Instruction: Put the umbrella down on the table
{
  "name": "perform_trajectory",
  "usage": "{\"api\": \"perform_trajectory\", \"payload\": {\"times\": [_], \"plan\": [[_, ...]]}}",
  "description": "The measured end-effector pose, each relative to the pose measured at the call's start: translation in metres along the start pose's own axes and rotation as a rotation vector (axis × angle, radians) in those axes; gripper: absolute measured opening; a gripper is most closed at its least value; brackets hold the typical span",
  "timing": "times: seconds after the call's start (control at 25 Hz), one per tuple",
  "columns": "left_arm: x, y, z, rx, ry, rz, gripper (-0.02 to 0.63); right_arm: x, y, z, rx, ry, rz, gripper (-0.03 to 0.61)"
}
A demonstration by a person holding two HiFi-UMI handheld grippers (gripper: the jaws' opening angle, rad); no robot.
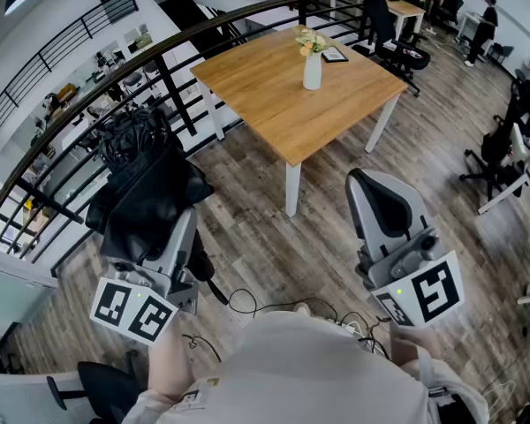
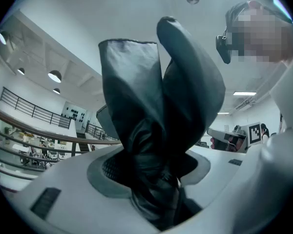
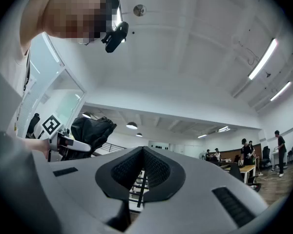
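A folded black umbrella [image 1: 146, 193] stands bunched between the jaws of my left gripper [image 1: 159, 208], which is shut on it at the left of the head view, over the wooden floor. In the left gripper view the umbrella's fabric [image 2: 161, 106] rises from between the pads and fills the middle. My right gripper [image 1: 360, 182] hangs at the right with its jaws together and nothing in them; its tips [image 3: 143, 150] meet in the right gripper view, where the umbrella [image 3: 90, 130] shows at the left. The wooden table [image 1: 274, 104] stands ahead of both grippers.
A white vase of flowers [image 1: 312, 67] and a small framed picture [image 1: 335, 55] stand at the table's far side. A dark railing [image 1: 159, 56] curves along the left. Office chairs [image 1: 397, 47] stand beyond the table and at the right. Cables [image 1: 274, 307] lie on the floor.
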State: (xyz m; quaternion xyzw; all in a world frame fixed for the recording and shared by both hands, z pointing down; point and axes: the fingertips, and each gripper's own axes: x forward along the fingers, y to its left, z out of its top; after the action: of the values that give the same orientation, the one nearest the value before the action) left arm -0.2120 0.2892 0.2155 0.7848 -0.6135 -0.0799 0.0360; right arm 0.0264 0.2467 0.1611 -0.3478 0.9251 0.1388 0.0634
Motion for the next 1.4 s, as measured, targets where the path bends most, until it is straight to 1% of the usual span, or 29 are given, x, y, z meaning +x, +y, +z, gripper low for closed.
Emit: {"api": "perform_trajectory", "payload": {"times": [0.16, 0.28, 0.44, 0.76, 0.96, 1.08, 1.28, 1.4], "plan": [[0.016, -0.027, -0.001, -0.008, 0.000, -0.003, 0.255, -0.016, -0.026, -0.001, 0.017, -0.003, 0.006, 0.028], [0.020, -0.038, -0.005, -0.006, 0.002, 0.003, 0.255, -0.027, -0.037, -0.010, 0.041, 0.005, 0.002, 0.028], [0.027, -0.048, -0.014, 0.026, 0.034, 0.025, 0.255, -0.040, -0.049, -0.023, 0.061, 0.029, -0.002, 0.028], [0.051, -0.075, -0.030, 0.010, 0.087, 0.007, 0.255, -0.060, -0.072, -0.042, 0.090, 0.054, -0.014, 0.028], [0.073, -0.080, -0.042, 0.003, 0.119, -0.022, 0.255, -0.061, -0.086, -0.055, 0.099, 0.077, -0.035, 0.028], [0.091, -0.078, -0.054, 0.003, 0.130, -0.038, 0.255, -0.054, -0.096, -0.070, 0.104, 0.087, -0.044, 0.028], [0.133, -0.067, -0.074, -0.005, 0.150, -0.055, 0.255, -0.032, -0.123, -0.107, 0.108, 0.136, -0.069, 0.028], [0.157, -0.053, -0.074, -0.009, 0.156, -0.057, 0.255, -0.010, -0.135, -0.116, 0.109, 0.147, -0.066, 0.028]]}}
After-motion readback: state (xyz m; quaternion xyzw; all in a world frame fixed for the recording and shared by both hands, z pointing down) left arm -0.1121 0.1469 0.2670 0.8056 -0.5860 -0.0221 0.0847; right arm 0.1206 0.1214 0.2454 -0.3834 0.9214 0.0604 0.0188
